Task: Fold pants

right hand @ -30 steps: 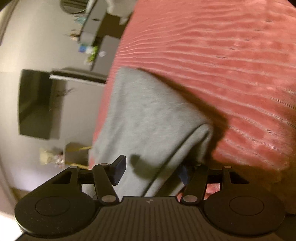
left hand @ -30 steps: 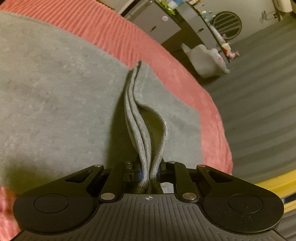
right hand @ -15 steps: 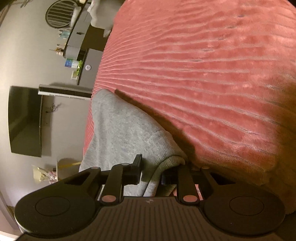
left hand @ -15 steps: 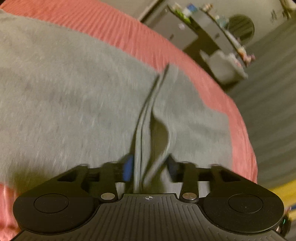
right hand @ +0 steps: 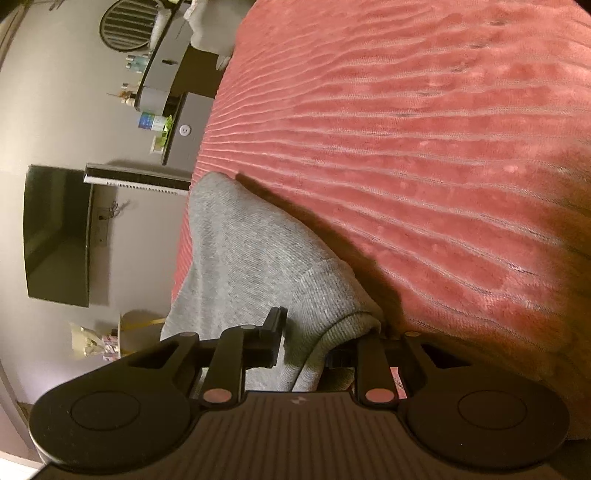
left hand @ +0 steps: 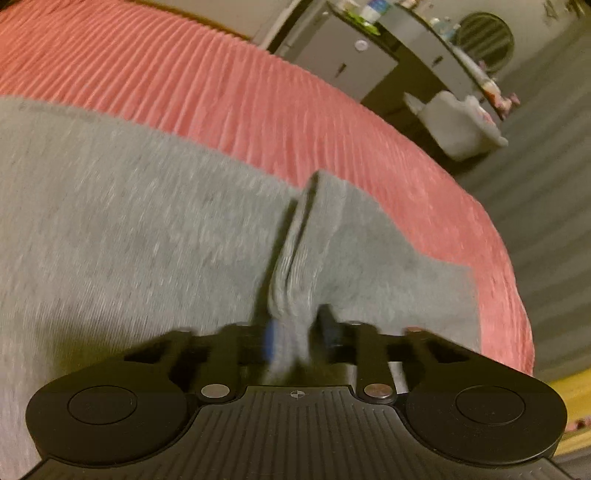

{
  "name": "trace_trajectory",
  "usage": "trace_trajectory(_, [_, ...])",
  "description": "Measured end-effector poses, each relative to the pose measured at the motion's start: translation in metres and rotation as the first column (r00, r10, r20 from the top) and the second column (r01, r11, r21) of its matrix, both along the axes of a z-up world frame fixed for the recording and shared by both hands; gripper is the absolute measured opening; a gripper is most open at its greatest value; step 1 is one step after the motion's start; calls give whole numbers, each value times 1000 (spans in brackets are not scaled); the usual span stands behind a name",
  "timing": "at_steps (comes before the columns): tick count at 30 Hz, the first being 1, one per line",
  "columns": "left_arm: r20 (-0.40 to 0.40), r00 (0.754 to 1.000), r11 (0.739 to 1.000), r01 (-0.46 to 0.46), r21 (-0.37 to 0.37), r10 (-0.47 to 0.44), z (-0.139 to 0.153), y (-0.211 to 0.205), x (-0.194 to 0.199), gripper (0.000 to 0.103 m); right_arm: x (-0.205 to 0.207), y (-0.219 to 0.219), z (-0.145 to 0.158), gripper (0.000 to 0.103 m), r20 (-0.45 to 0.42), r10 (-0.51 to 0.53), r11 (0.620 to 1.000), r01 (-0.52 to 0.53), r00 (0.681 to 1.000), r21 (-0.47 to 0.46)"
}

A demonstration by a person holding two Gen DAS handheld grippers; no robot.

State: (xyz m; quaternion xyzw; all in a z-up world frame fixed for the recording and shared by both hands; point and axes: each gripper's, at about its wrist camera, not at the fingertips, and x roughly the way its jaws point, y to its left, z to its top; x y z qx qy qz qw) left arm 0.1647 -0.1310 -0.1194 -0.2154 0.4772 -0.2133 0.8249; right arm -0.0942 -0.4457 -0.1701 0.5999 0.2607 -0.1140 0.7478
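Observation:
The grey pants (left hand: 129,229) lie spread on a red ribbed bedspread (left hand: 207,92). In the left wrist view a raised fold of ribbed hem (left hand: 295,266) runs into my left gripper (left hand: 295,332), whose jaws stand slightly apart around it; the image is blurred. In the right wrist view a grey folded edge of the pants (right hand: 266,266) passes between the fingers of my right gripper (right hand: 306,339). Its jaws stand apart around the cloth, the right pad hidden behind the fold.
The bedspread (right hand: 424,166) fills the right wrist view. Beyond the bed's edge stand a grey cabinet (left hand: 343,62) with small items, a white basket (left hand: 458,125), a round vent (right hand: 129,22) and a dark wall screen (right hand: 59,236).
My left gripper, shut on the hem a second ago, has opened slightly and drawn back. My right gripper has narrowed around the pants edge and moved in over the bedspread.

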Motion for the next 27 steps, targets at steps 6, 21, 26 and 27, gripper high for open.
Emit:
trace_trajectory(6, [282,958,997,-31,-75,51,39,21,-38,16,2,5,8,21,47,49,998,-47,998,-51])
trace_trajectory(21, [-28,999,982,-26,-188,21,-24,61,-59,79,6,4,1,23,15,47,999,-47,999,-8])
trace_trajectory(26, [-34,998,985,54,-166,-61,-31,50,-60,37,4,4,1,25,16,47,999,-47,999,5])
trace_trajectory(27, [-39,997,988,60,-142,-66,-35,48,-62,23,4,4,1,25,15,45,999,-45,999,7])
